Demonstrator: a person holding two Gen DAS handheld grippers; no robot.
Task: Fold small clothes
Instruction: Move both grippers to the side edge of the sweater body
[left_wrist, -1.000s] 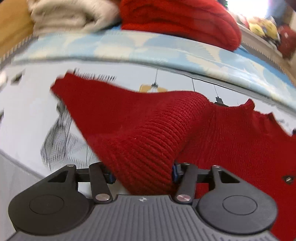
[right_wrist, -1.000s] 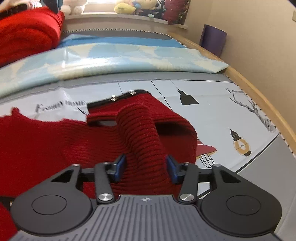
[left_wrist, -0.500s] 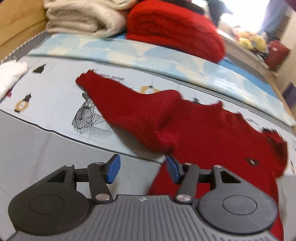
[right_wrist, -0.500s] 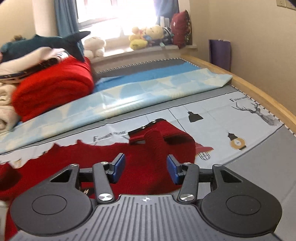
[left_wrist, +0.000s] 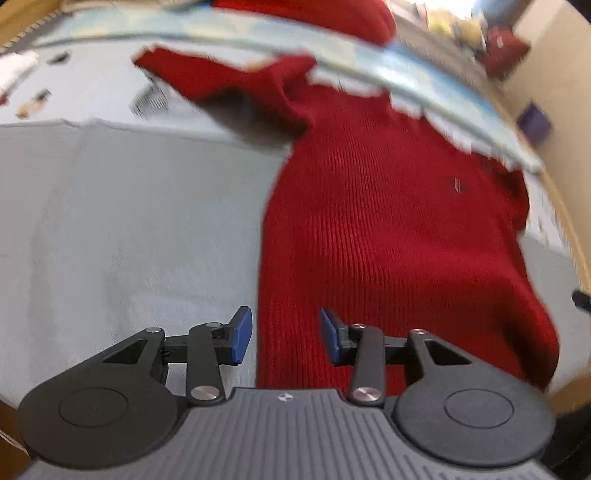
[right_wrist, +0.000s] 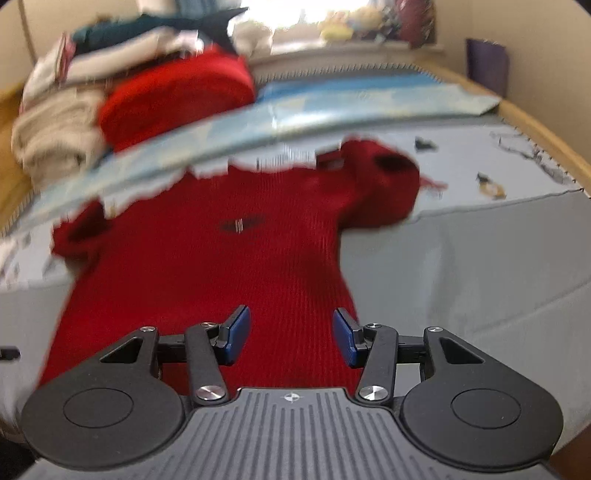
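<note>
A small red knit sweater (left_wrist: 388, 221) lies flat on the grey mat, hem toward me; it also shows in the right wrist view (right_wrist: 221, 266). Both sleeves are folded in at the top, the left one (left_wrist: 236, 81) and the right one (right_wrist: 384, 184). My left gripper (left_wrist: 286, 334) is open and empty over the hem's left edge. My right gripper (right_wrist: 291, 338) is open and empty over the hem's right part. Both views are motion-blurred.
A pile of folded clothes, beige (right_wrist: 55, 136) and red (right_wrist: 173, 99), sits at the back left on a blue patterned cloth (right_wrist: 332, 107). The wooden edge (right_wrist: 546, 133) runs along the right. Stuffed toys (right_wrist: 340, 26) line the window sill.
Both grippers let go of the sleeves, opened, and drew back toward the sweater's hem. The sleeves now lie folded in on the sweater's upper part.
</note>
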